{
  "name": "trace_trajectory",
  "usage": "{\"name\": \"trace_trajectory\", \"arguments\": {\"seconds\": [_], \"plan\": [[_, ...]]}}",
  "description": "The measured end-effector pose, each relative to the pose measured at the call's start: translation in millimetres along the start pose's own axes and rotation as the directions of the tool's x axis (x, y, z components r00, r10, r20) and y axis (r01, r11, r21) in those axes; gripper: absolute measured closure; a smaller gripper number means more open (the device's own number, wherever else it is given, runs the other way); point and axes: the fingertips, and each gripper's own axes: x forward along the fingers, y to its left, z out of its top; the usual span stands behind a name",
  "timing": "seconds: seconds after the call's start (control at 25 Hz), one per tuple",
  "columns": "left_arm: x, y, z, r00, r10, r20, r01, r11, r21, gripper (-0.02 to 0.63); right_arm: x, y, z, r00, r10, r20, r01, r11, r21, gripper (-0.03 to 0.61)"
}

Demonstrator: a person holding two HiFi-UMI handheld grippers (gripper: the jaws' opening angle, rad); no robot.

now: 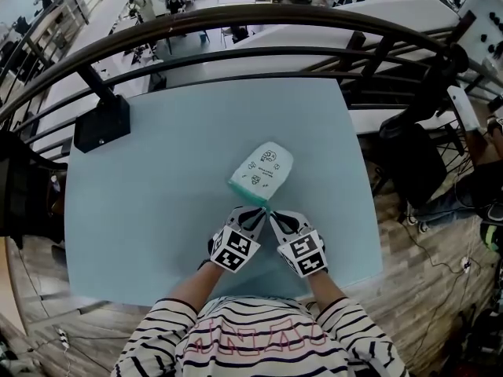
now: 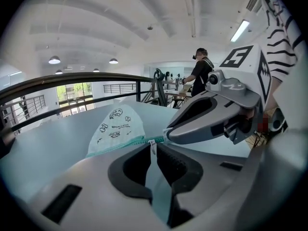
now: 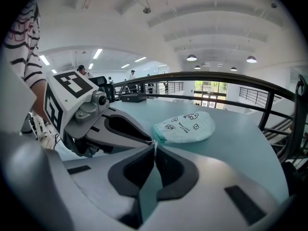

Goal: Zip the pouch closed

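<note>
Pouch (image 1: 263, 171) sits mid-frame on the table (image 1: 141, 210). Right gripper (image 3: 155, 148) is pinched on its near corner, and left gripper (image 1: 262, 210) looks clamped on the zip pull (image 2: 153, 145). We hold the corner taut and draw the pull straight along the teeth.

Our left gripper (image 1: 259, 212) and right gripper (image 1: 274, 215) tilt down, angled inward, tips meeting in V. Both jaw pairs closed, each pinching same corner of pouch (image 1: 263, 170). Our forearms (image 1: 189, 285) bare below striped sleeves (image 1: 157, 330), converging.
</note>
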Motion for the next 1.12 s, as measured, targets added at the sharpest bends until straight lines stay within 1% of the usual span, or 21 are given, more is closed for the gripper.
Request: {"name": "trace_trajectory", "arguments": {"seconds": [0.16,0.32,0.6,0.68,0.76,0.84,0.96,1.12], "plan": [[-1.6,2.2,0.7,1.000,0.028,-0.004,-0.028,1.000,-0.008,0.563,-2.0,4.5,2.9,1.000,0.001,0.007,-0.001,1.000,0.007,0.541],[-4.4,5.1,0.3,1.000,0.023,-0.007,-0.024,0.999,-0.022,0.581,-4.3,4.0,5.6,1.000,-0.011,0.009,0.011,1.000,0.007,0.541],[-5.6,8.1,1.8,0.999,0.030,-0.016,-0.031,0.997,-0.072,0.583,-9.2,0.4,9.1,0.999,-0.034,0.016,0.033,0.999,0.028,0.541],[-5.7,10.9,1.4,0.998,0.049,-0.024,-0.051,0.995,-0.090,0.583,-11.5,-1.3,10.1,0.999,-0.049,0.016,0.048,0.998,0.035,0.541],[-6.4,19.9,-2.1,0.995,0.086,-0.046,-0.091,0.987,-0.129,0.586,-14.3,-4.2,10.8,0.998,-0.066,0.014,0.065,0.997,0.036,0.541],[-7.9,27.7,-5.3,0.992,0.106,-0.066,-0.115,0.981,-0.156,0.586,-17.1,-6.2,10.8,0.997,-0.074,0.017,0.073,0.996,0.043,0.542],[-7.7,32.5,-5.7,0.991,0.114,-0.074,-0.124,0.980,-0.155,0.586,-19.2,-7.2,10.0,0.997,-0.078,0.021,0.076,0.996,0.052,0.541],[-7.6,45.9,-11.5,0.983,0.154,-0.096,-0.169,0.970,-0.175,0.586,-19.6,-9.0,9.4,0.996,-0.089,0.024,0.088,0.995,0.056,0.541]]}}
